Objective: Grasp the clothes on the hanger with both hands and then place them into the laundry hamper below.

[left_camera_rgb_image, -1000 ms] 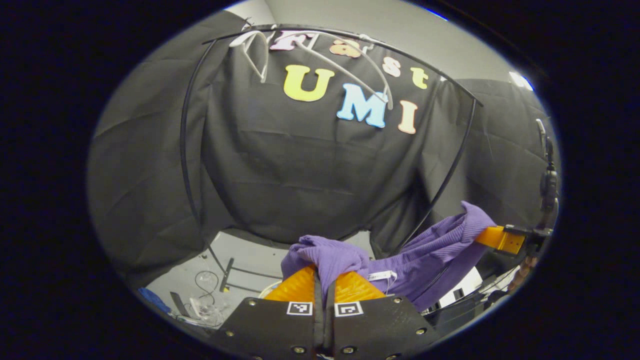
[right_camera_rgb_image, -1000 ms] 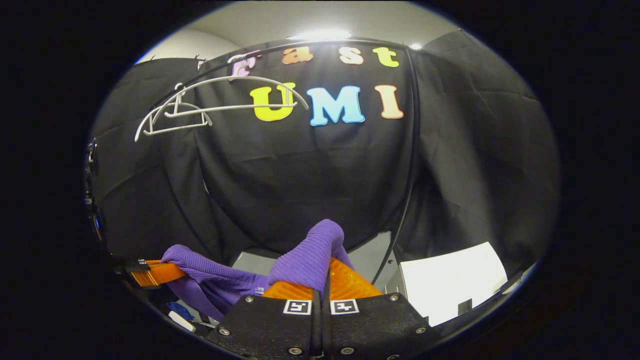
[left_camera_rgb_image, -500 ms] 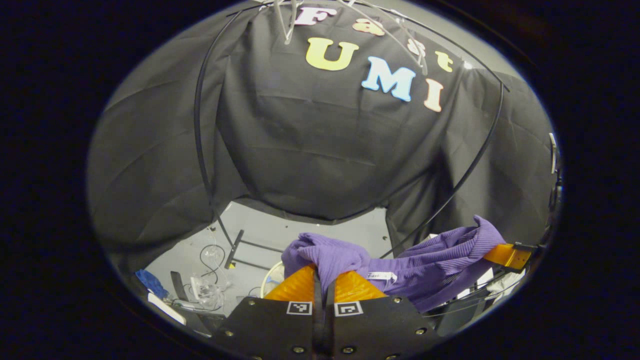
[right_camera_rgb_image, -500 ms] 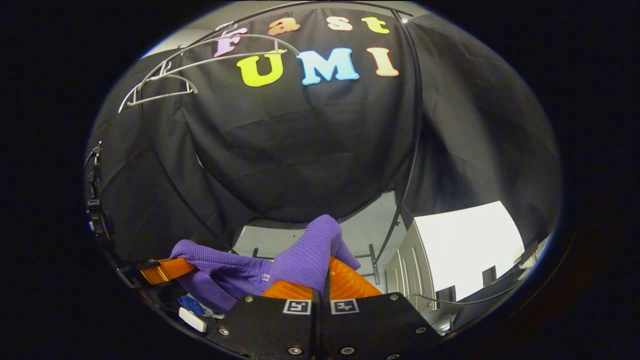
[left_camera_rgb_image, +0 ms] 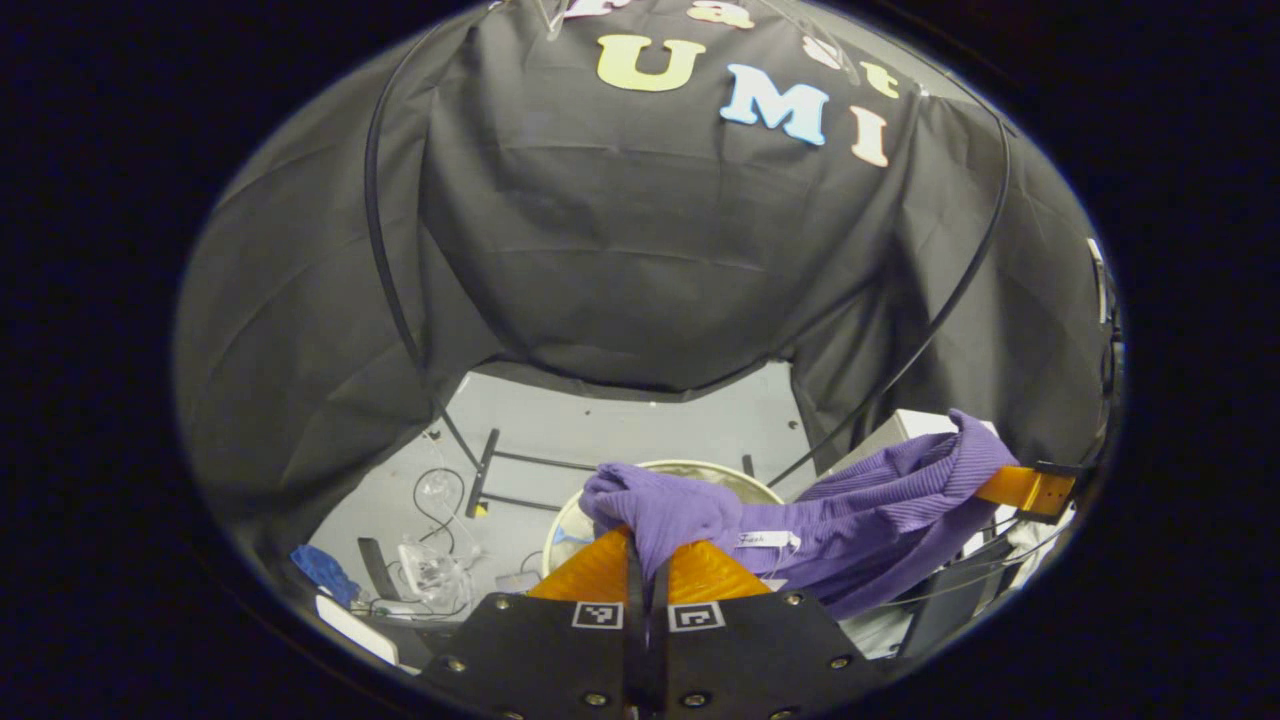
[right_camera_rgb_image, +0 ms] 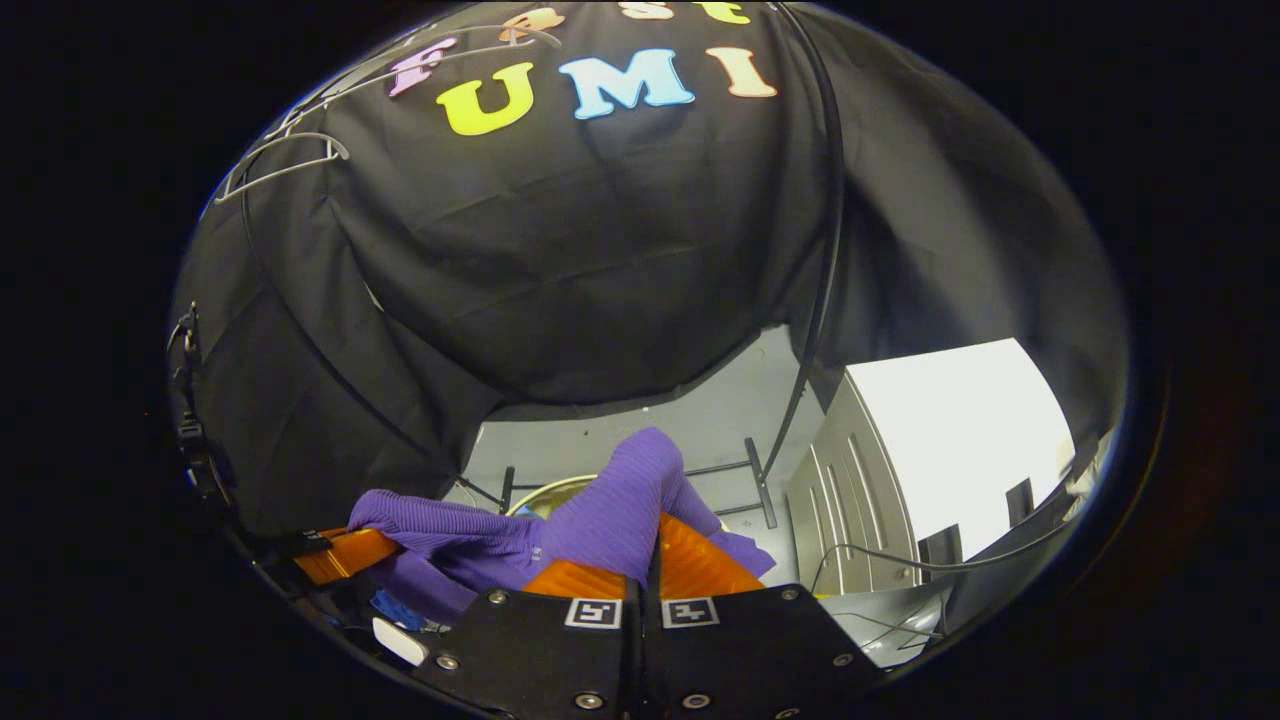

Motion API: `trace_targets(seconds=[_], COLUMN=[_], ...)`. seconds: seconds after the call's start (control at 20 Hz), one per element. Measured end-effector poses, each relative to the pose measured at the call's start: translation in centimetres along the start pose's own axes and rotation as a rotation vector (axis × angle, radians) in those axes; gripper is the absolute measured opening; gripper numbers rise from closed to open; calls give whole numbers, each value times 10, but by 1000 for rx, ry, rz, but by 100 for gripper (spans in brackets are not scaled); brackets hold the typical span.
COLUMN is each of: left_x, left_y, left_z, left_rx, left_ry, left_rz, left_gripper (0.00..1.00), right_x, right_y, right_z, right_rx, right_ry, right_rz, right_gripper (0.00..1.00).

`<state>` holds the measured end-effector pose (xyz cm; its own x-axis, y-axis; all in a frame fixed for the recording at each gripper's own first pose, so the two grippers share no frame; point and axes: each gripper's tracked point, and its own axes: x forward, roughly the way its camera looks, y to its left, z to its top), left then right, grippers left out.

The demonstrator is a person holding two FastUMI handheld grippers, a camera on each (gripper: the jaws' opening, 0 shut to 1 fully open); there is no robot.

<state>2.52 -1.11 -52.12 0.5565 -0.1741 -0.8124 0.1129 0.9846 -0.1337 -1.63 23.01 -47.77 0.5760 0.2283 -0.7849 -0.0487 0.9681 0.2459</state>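
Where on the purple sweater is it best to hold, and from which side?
Hold the purple sweater at its two ends, one gripper per side. The left gripper and right gripper each pinch a bunched fold from below, so the limp knit sags between them above the hamper.

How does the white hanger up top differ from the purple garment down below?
The hanger is thin, stiff and pale, a bare frame hanging high by the black cloth wall; the purple garment is soft, ribbed and bunched. The hanger hangs free of both grippers; the garment is stretched between the left gripper and the right gripper, each shut on a fold. The garment sits low, above the round hamper; the hanger sits far above it.
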Motion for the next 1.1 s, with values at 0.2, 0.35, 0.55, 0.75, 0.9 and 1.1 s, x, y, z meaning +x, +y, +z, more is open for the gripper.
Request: trace_targets(seconds=[0.2, 0.35, 0.55, 0.75, 0.9, 1.1], left_x=[36, 54, 66, 71, 72, 67], left_y=[3, -3, -9, -9, -9, -6], left_z=[-11, -20, -21, -22, -27, -40], left_rx=[-73, -49, -1, 8, -6, -16], left_ry=[29, 51, 53, 52, 58, 101], left_rz=[8, -5, -37, -48, -57, -57], left_gripper=[6, 1, 1, 1, 1, 4], right_x=[19, 28, 38, 39, 40, 35], right_y=[-4, -6, -4, 0, 6, 15], right_z=[-21, -25, -32, -33, -37, -46], right_rx=[1, -20, -25, -38, -51, -54], right_ry=[61, 79, 91, 104, 126, 199], right_rz=[-15, -29, -30, -27, -14, 10], right_gripper=[1, 1, 1, 2, 4, 6])
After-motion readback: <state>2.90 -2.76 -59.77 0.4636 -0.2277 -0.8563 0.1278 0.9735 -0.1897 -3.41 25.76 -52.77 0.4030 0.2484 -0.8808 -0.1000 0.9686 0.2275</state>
